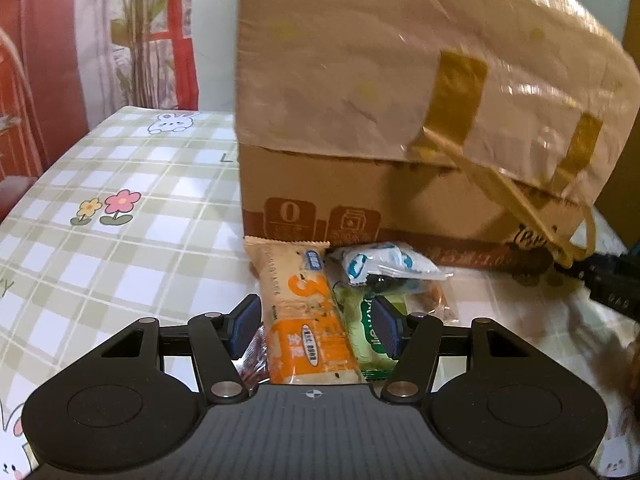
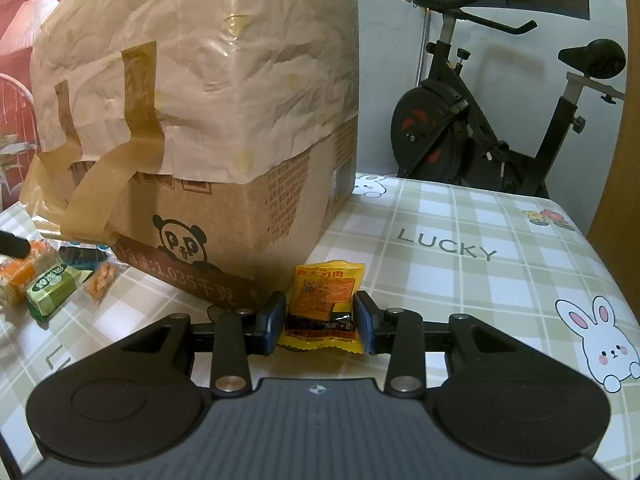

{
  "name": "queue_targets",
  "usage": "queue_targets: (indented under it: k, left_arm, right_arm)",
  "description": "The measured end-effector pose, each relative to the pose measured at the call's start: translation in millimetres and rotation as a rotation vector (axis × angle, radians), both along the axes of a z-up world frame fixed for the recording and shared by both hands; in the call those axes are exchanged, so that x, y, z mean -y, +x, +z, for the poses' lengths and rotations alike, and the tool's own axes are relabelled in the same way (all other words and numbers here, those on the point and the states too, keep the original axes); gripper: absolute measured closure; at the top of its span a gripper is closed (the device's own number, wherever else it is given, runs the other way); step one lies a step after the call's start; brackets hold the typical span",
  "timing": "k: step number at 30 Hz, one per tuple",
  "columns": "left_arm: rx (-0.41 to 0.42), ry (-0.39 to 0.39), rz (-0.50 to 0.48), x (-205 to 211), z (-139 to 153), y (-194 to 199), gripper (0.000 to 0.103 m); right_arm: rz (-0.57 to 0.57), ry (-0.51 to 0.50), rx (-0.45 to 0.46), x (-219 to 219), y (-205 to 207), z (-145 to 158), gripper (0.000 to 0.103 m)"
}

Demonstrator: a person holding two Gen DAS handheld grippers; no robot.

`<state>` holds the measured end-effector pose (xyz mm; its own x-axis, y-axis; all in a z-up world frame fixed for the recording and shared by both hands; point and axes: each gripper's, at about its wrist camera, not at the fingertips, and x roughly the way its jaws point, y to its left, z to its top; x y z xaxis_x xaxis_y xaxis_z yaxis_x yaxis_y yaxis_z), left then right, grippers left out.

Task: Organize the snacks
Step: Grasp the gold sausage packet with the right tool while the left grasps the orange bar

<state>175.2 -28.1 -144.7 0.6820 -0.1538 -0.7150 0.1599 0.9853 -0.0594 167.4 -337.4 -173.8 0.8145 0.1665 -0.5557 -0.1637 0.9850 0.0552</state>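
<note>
My left gripper (image 1: 316,320) hovers open over a small pile of snacks at the foot of the cardboard box (image 1: 400,204). An orange and white packet (image 1: 308,320) shows between its jaws, and a green packet (image 1: 360,332) lies partly under the right pad. A white and blue packet (image 1: 384,264) lies just beyond. From the right wrist the same orange packet (image 2: 18,276) and green packet (image 2: 52,288) lie flat on the table. My right gripper (image 2: 322,320) is shut on a yellow snack packet (image 2: 324,304), pads against both its sides, beside the box (image 2: 224,236).
A crumpled paper bag (image 2: 200,60) with flat handles is pulled over the top of the box. The checked tablecloth (image 2: 460,280) stretches right to the table edge, where an exercise bike (image 2: 480,120) stands. A red chair (image 1: 180,32) and a plant (image 1: 132,40) stand behind the table's left side.
</note>
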Motion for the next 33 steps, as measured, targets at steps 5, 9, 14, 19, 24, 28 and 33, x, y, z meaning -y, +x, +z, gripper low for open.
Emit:
queue_targets:
  k: [5,9,14,19,24,28,33]
  left_arm:
    - [-0.003,0.048,0.018,0,-9,8,0.04]
    - [0.004,0.034,0.026,-4,-10,11,0.038]
    - [0.014,0.025,-0.02,-1,-10,9,0.058]
    - [0.002,0.007,-0.01,-4,-9,5,0.06]
    - [-0.009,-0.017,-0.01,-11,-5,-4,0.06]
    - [-0.001,-0.034,0.002,-20,1,-11,0.062]
    - [0.018,-0.065,0.003,-29,7,-17,0.063]
  right_arm:
    - [0.004,-0.002,0.002,-1,0,0,0.063]
    - [0.006,0.0,0.001,-1,0,-1,0.063]
    - [0.009,0.0,-0.002,0,0,-1,0.063]
    - [0.007,0.008,-0.003,1,0,0,0.063]
    - [-0.003,0.028,-0.005,5,0,0,0.063]
    - [0.005,0.016,-0.01,2,0,-1,0.063]
    - [-0.001,-0.019,-0.018,-3,-5,3,0.063]
